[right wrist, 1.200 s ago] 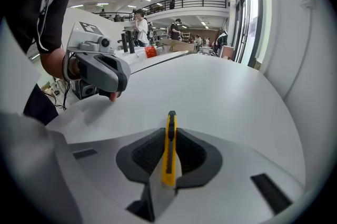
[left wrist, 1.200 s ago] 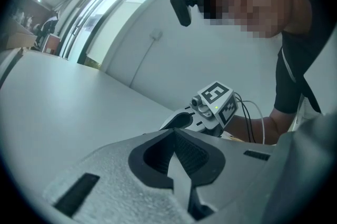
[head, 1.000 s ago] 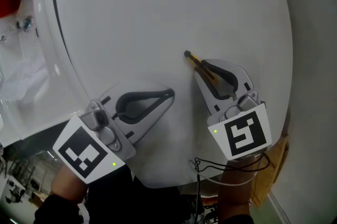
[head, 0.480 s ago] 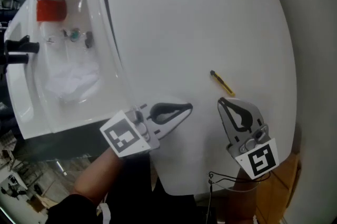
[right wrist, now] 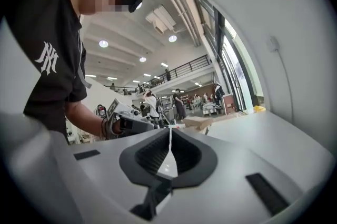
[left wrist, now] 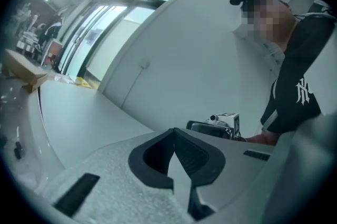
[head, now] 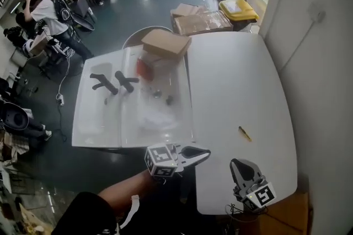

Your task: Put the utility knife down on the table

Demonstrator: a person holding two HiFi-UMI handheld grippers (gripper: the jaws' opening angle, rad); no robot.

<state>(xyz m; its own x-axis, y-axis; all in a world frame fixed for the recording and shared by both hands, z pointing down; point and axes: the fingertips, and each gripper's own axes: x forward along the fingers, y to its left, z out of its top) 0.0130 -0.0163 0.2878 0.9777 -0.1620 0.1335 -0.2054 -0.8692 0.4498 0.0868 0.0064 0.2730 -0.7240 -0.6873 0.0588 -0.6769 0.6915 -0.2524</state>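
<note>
The yellow-and-black utility knife (head: 244, 133) lies flat on the white table (head: 231, 79), toward its near right side, with nothing touching it. My right gripper (head: 239, 165) hovers near the table's front edge, well short of the knife, jaws shut and empty. My left gripper (head: 205, 154) is held off the table's front left corner, pointing right, also shut on nothing. In the right gripper view the jaws (right wrist: 169, 136) meet at the tips. The left gripper view shows its jaws (left wrist: 174, 136) closed, with the other gripper (left wrist: 224, 122) beyond them.
A second white table (head: 99, 118) at the left carries a cardboard box (head: 165, 42), a red object (head: 144, 69), black tools (head: 115, 83) and clear plastic. Boxes and a yellow bin (head: 238, 8) stand on the floor beyond. A wall (head: 320, 63) runs along the right. People stand far left.
The head view has swung up and back, so the whole room shows. Both grippers have drawn back from the knife, which stays on the table. The right gripper was close over it before.
</note>
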